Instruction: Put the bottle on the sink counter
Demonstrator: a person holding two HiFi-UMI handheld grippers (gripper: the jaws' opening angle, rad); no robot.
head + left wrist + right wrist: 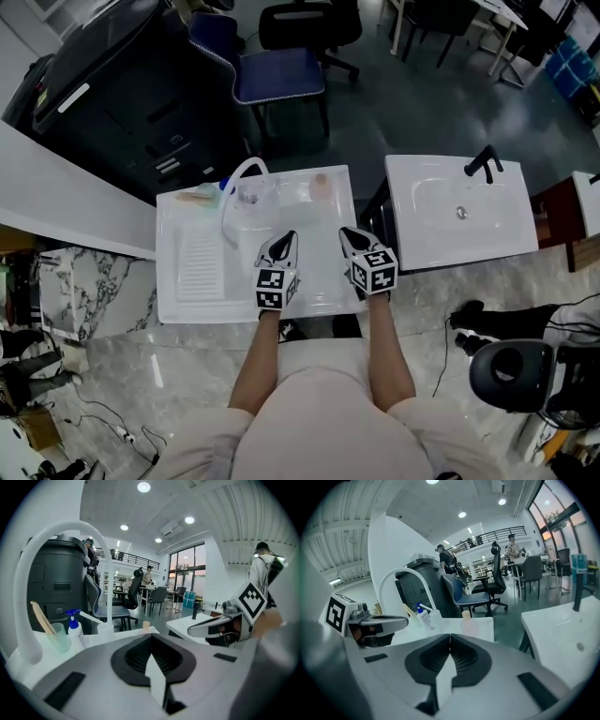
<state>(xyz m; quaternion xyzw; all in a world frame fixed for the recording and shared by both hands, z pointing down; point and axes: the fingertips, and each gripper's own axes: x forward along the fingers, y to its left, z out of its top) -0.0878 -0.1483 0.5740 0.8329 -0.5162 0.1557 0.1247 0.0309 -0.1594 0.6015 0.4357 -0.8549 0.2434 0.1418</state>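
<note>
Hovering closed: left tongs (288,235), right tongs (347,232)

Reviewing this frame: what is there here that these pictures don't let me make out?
Bottle: head view, too small and pale against the white counter to show any label.
Bottle body: left gripper view, hidden behind the shut left tool; only its cap shows.
Basin floor: both gripper views, blocked by the left tool and right tool themselves.

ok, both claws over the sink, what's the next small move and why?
Probably draw both claws back. The left claw and right claw are shut and empty, and the small capped bottle already stands at the back of the sink counter, so nothing seems left to place.
</note>
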